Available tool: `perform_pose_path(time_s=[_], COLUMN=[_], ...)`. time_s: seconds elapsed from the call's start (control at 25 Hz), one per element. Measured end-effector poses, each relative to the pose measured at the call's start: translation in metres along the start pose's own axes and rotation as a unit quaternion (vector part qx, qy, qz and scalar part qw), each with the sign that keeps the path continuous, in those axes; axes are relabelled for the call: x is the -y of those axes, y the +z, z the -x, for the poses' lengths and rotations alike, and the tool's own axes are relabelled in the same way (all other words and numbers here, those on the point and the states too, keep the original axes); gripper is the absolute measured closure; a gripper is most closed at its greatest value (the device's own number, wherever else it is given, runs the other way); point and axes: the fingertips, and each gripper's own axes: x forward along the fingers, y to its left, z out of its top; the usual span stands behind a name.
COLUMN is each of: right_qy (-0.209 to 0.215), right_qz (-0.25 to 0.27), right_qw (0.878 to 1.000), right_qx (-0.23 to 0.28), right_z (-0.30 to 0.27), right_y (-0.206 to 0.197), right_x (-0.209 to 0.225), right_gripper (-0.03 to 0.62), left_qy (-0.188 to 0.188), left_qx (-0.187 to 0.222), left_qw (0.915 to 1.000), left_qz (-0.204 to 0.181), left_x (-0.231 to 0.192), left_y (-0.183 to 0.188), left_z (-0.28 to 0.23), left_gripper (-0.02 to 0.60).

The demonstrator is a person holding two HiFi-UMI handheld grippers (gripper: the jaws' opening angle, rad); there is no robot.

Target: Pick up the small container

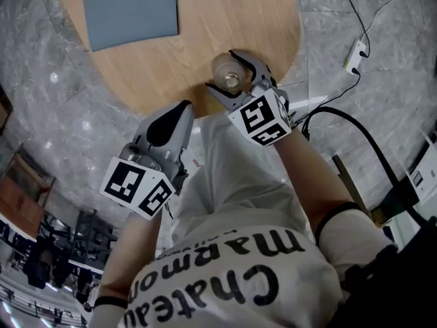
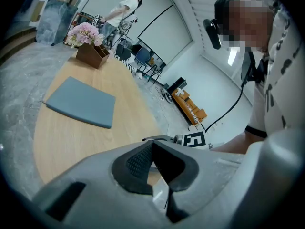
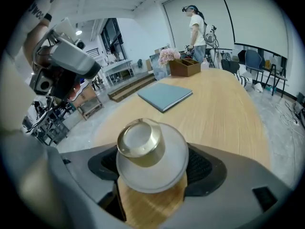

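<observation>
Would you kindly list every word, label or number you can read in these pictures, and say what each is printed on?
"Chateau": on the person's white T-shirt, upside down in the head view.
"Marmo", the rest lost in a fold: same shirt, next line.
Left marker cube, right marker cube: square patterns only, no letters.
Small container: no label visible.

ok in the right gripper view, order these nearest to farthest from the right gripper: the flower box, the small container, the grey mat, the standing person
1. small container, between the jaws of the right gripper.
2. grey mat, midway along the wooden table.
3. wooden box with pink flowers, at the table's far end.
4. standing person, beyond the table.
</observation>
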Motion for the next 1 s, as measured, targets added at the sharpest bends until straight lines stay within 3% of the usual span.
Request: perform_pose_path(time_s=[0.64,1.0], right_qy=[0.009,-0.023], right_qz=[-0.05,-0.122], right_qw=[0.998,0.992], right_qx=[-0.028,-0.006], right_z=[0.012,0.053], right_y=[0.006,0.024], right_x=[-0.005,0.005], right_gripper=[0.26,0.26], left_qy=[0.02,0.036], left_qx=[0.011,0.035], left_qw=[0.9992,0.9964], left_qz=[-0.033,-0.069], left_x=[0.02,0.04], left_y=[0.025,0.037], left_z=[0.027,0.058], left_gripper=[0.568,0.568])
